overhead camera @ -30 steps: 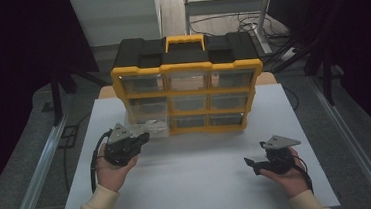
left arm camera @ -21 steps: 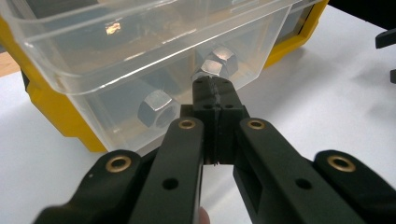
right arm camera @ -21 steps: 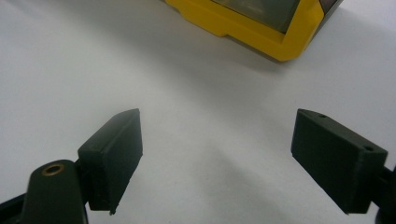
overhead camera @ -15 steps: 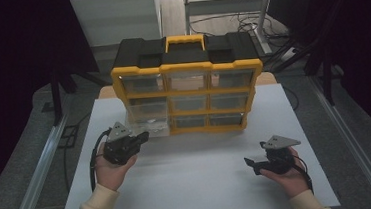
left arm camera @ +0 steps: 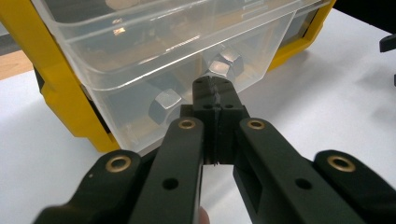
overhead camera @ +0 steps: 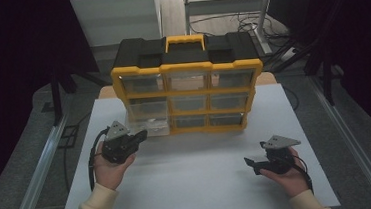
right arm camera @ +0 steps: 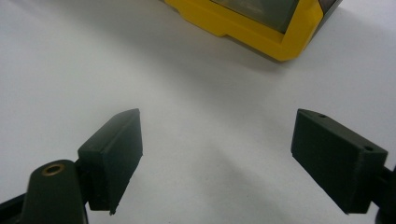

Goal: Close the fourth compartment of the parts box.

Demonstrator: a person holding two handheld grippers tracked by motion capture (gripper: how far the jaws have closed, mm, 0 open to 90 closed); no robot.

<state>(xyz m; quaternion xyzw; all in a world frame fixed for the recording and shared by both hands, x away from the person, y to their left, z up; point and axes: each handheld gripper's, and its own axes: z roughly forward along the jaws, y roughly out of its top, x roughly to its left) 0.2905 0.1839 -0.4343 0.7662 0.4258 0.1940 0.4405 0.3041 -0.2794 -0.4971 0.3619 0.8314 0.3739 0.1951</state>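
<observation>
1. Drawer (overhead camera: 151, 127) of clear plastic stands pulled out from the bottom-left slot of the yellow organizer (overhead camera: 189, 95), which sits at the far side of the white table (overhead camera: 195, 184).
2. My left gripper (overhead camera: 137, 137) sits just in front of that drawer with its jaws together; I cannot tell whether they pinch the drawer's lip or merely touch it.
3. My right gripper (overhead camera: 251, 162) rests near the right edge, well apart from the organizer, jaws wide apart with nothing between them.
4. To do this well I would draw the drawer straight toward me and level, so the contents do not spill.
5. From the left gripper view I see steel hex nuts (left arm camera: 225, 63) inside the drawer (left arm camera: 154, 56); from the high view the contents are too small to make out.
</observation>
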